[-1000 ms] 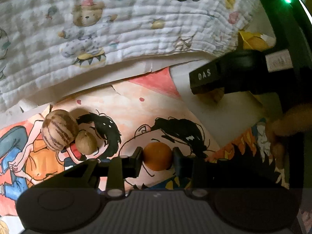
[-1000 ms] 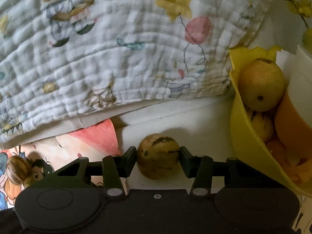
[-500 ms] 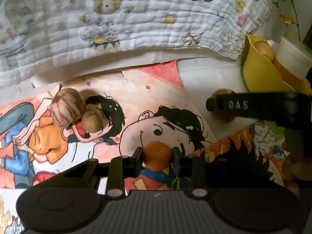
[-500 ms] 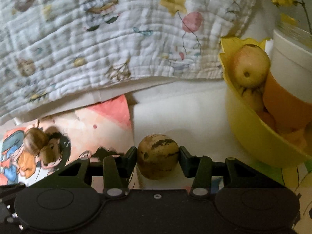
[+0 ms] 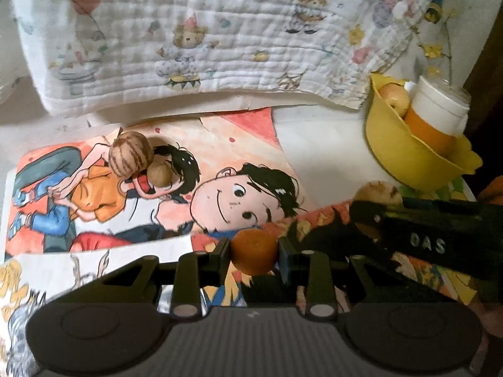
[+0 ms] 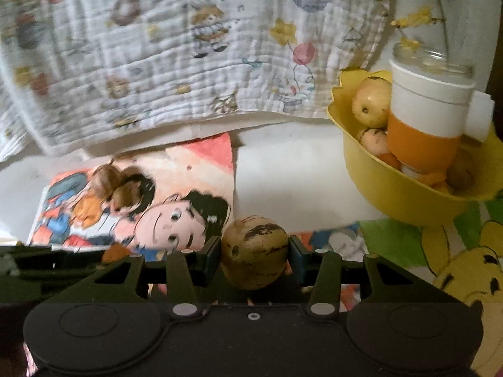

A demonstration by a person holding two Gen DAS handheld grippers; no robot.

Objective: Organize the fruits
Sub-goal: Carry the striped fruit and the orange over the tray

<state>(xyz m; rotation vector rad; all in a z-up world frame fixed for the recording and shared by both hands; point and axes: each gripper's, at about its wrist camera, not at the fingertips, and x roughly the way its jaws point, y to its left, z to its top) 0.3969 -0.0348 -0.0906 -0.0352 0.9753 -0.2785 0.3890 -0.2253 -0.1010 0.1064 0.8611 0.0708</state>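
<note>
Both tongs have pulled back and risen with fruit pinched: the left tongs point(image 5: 254, 253) clamp a small orange fruit point(image 5: 254, 251), the right tongs point(image 6: 254, 260) a streaked melon point(image 6: 254, 251) — the yellow bowl point(image 6: 393, 194), now fully visible at right, looks the likely destination.

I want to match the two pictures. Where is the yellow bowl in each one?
Left wrist view: the yellow bowl sits far right, above the middle.
Right wrist view: the yellow bowl sits at the right, near mid-height.
Shared landmark: the orange and white cup standing in it.
</note>
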